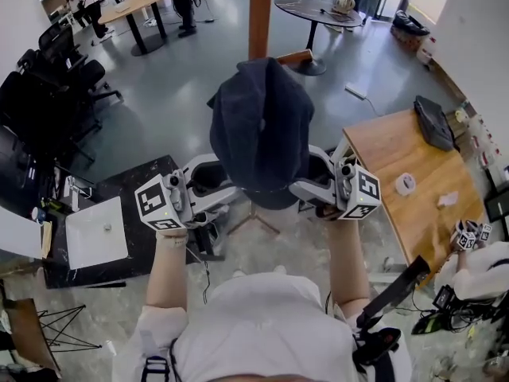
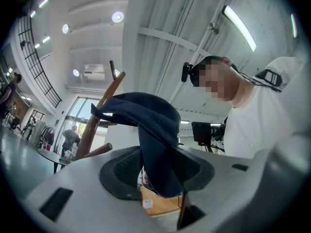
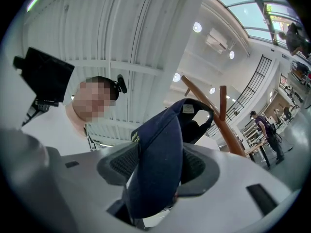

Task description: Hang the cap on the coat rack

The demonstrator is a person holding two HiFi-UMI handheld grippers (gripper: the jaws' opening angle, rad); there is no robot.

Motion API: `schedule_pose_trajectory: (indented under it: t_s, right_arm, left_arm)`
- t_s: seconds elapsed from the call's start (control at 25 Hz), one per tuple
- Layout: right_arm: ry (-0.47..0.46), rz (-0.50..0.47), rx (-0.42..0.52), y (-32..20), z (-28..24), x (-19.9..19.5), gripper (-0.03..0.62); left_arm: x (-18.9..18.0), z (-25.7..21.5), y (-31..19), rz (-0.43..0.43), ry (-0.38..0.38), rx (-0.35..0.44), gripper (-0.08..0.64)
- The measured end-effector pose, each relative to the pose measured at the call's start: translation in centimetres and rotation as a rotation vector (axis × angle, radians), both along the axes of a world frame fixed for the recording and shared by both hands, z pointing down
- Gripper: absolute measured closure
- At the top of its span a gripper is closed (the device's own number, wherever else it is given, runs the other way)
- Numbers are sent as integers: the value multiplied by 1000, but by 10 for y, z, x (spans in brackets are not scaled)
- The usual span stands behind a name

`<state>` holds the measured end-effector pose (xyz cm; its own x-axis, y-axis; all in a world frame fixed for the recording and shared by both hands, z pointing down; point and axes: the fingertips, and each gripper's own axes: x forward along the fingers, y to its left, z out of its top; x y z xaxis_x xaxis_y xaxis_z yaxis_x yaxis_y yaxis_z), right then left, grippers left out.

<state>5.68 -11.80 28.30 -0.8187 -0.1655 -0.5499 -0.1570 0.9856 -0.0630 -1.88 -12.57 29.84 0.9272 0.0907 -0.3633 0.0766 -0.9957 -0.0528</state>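
Note:
A dark navy cap (image 1: 262,126) hangs in the air between my two grippers, in front of the coat rack's wooden pole (image 1: 260,14) and just below a slanted peg (image 1: 294,56). My left gripper (image 1: 219,183) is shut on the cap's left lower edge and my right gripper (image 1: 314,177) on its right lower edge. In the left gripper view the cap (image 2: 150,130) runs down between the pads, with the rack's pegs (image 2: 99,115) behind it. The right gripper view shows the cap (image 3: 158,169) folded between the pads, with the rack's pegs (image 3: 214,115) just beyond it.
A wooden table (image 1: 398,157) stands at the right with a tape roll (image 1: 406,184) and a black bag (image 1: 433,122) on it. At the left is a black table with a white tray (image 1: 95,233). Office chairs (image 1: 48,94) stand farther left, and a round table (image 1: 318,8) behind the rack.

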Motion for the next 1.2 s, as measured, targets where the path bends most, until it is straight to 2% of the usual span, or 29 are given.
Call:
schedule_pose_trajectory:
  t_s: [0.6, 1.2]
  right_arm:
    - [-15, -4, -163, -12, 65, 4, 344]
    - [0, 1, -268, -16, 123, 5, 344]
  left_arm:
    - [4, 61, -9, -22, -60, -135, 391]
    - [8, 118, -11, -48, -114, -253, 390]
